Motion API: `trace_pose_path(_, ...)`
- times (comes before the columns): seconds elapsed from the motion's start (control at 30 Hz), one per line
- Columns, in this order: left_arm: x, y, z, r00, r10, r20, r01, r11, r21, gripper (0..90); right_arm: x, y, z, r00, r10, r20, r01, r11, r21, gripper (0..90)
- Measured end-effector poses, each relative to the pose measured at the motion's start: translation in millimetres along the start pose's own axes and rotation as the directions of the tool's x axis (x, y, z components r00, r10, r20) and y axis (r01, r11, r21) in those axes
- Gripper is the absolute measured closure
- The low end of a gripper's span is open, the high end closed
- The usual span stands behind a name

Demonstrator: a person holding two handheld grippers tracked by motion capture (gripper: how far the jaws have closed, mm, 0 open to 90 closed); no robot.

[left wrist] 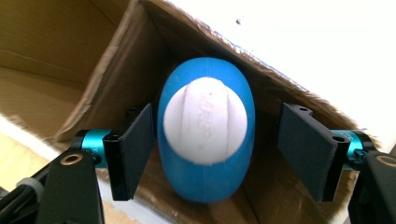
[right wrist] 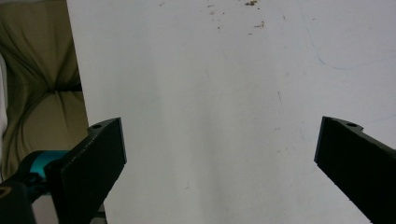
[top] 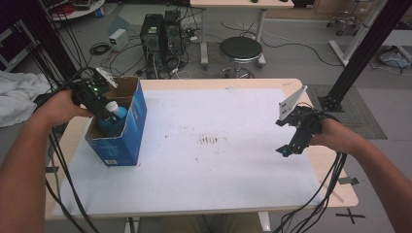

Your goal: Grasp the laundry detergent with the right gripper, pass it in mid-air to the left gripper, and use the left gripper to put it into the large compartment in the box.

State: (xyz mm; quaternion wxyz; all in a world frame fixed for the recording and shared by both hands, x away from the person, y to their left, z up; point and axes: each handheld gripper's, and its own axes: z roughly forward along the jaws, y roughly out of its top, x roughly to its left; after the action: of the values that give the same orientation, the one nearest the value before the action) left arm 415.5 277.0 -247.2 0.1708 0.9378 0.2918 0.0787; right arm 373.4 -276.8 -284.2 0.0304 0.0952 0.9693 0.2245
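Bottle (top: 115,116), blue with a white cap, stands upright inside the open blue box (top: 127,138) at the left end of the table (top: 272,85); the box rests on the white sheet (top: 204,160) that covers most of the tabletop. From the high view, the left gripper (top: 99,104) sits over the box's open top, right at the bottle's cap, with the person's left hand (top: 60,109) behind it. In the left gripper view, the bottle (left wrist: 205,128) is seen from above between the two pads (left wrist: 137,144): the pad on that view's left lies just beside or barely touching the bottle's side, while the other stands clearly apart, so the jaws are parted loosely around the bottle rather than clamped on it. Brown cardboard walls of the box (left wrist: 70,60) surround it.

Faint reddish stains (top: 211,141) mark the middle of the sheet.

At the table's right end the right gripper (top: 286,150) hangs above the sheet, tilted downward. In the right gripper view its jaws stand wide apart with only bare sheet (right wrist: 210,107) between them.
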Motion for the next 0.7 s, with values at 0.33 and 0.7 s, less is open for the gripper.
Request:
trace_pose_path(0.33, -9.2, 1.3, -31.5, 0.9996, -0.007, -0.029, 0.005, 0.9974, -0.072, 24.8, 4.1, 1.6, -3.6, 1.0, 0.0, 0.006, 0.0, 1.0, 0.001, 1.1)
trace_pose_path(0.7, -25.5, 28.6, -65.4, 0.9978, 0.052, -0.042, -0.057, 0.9889, -0.137, 24.8, 4.9, 1.9, -10.4, 0.9998, 0.007, 0.021, -0.007, 0.9999, -0.013, 1.1)
